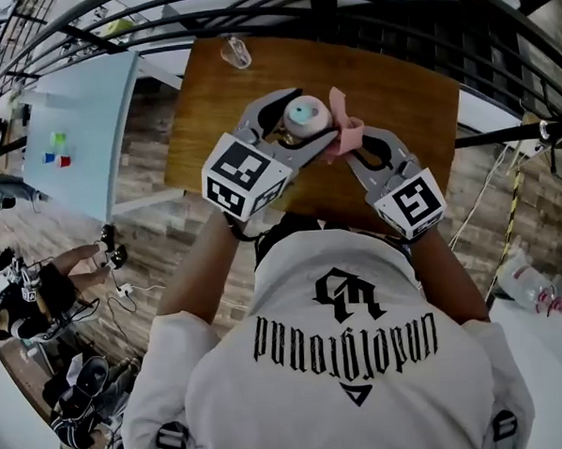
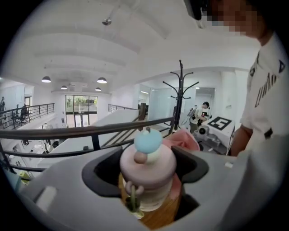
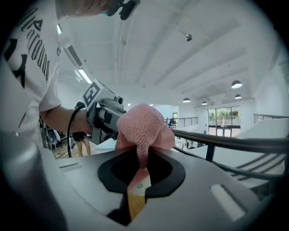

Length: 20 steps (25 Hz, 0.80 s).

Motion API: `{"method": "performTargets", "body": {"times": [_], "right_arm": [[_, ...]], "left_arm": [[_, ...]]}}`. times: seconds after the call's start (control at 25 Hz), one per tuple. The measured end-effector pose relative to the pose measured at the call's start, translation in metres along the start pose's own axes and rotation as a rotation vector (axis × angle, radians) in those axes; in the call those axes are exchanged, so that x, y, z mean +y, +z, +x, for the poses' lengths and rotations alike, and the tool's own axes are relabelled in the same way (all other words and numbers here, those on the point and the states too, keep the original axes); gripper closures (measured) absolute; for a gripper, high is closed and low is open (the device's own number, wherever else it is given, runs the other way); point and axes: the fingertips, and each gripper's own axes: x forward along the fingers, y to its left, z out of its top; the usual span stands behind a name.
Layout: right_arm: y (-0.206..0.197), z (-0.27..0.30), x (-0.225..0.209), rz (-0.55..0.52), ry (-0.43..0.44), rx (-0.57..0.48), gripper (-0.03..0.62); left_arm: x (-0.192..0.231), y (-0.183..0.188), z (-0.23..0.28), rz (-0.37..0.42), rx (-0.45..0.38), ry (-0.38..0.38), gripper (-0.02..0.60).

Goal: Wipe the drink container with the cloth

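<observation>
1. Two claws meet in the upper middle of the head view, above the brown desk.
2. The left claw is closed on the drink container; in the left gripper view its two dark jaws press the sides of the container just under the pink lid.
3. On the lid sits a light blue round knob, and a thin loop hangs on the near side.
4. The right claw grips the pink cloth. In the right gripper view the jaws are shut on a narrow fold of the cloth, and the rest of it bulges out over them.
5. The cloth lies against the right side of the container in the head view. In the left gripper view it shows behind the container, to the centre right of the frame.
6. It cannot be told whether the container stands on the desk or is held over it.
7. One small clear thing lies at the far edge of the desk, in the upper centre of the head view, well apart from the claws.
8. A dark railing crosses the left gripper view behind the container.
</observation>
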Motion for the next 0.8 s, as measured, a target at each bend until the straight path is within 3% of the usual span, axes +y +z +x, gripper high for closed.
{"method": "performTargets", "body": {"times": [0.2,0.4,0.6,0.8], "right_arm": [[0.039,-0.02,0.012,-0.063,0.034,-0.052,0.562],[0.009,-0.023,0.007,-0.039,0.003,-0.043,0.562],[-0.02,-0.025,0.006,-0.028,-0.01,0.013,0.562],[0.026,-0.028,0.025,-0.078,0.01,-0.067,0.562]], "left_arm": [[-0.016,0.055,-0.016,0.011,-0.031,-0.001,0.195],[-0.019,0.091,-0.022,0.027,-0.048,0.039,0.195],[-0.023,0.096,-0.018,0.017,-0.037,0.066,0.195],[-0.025,0.089,-0.012,0.001,-0.014,0.083,0.195]]}}
